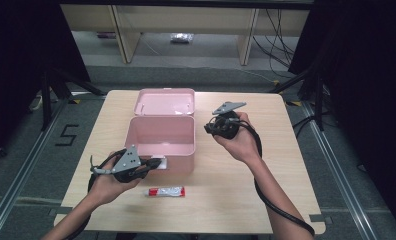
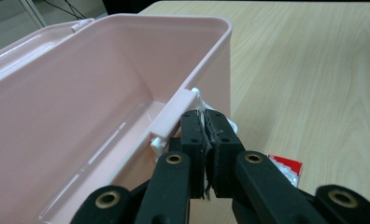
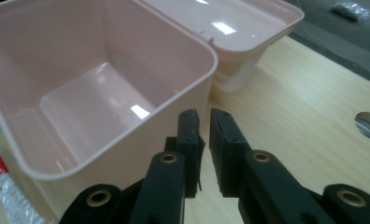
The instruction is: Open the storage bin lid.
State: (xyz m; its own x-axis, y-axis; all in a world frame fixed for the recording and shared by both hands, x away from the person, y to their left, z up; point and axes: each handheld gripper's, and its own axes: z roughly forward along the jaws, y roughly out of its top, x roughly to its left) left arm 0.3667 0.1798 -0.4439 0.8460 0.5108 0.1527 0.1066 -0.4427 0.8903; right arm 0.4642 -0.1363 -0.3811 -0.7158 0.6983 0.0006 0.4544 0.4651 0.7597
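On the table [image 1: 246, 165] stands the pink box [image 1: 158, 137], its lid [image 1: 165, 102] thrown back behind it. At the front wall, the left gripper [image 2: 204, 122] is clenched on the white latch [image 2: 197, 100]. Just beside the box's right wall, the right gripper [image 3: 202, 122] hangs with jaws slightly parted, grasping nothing. I judge the box to be light, stiff, smooth plastic, a little slippery; the rim or latch is best for holding. A red tube [image 1: 165, 191] lies near the front.
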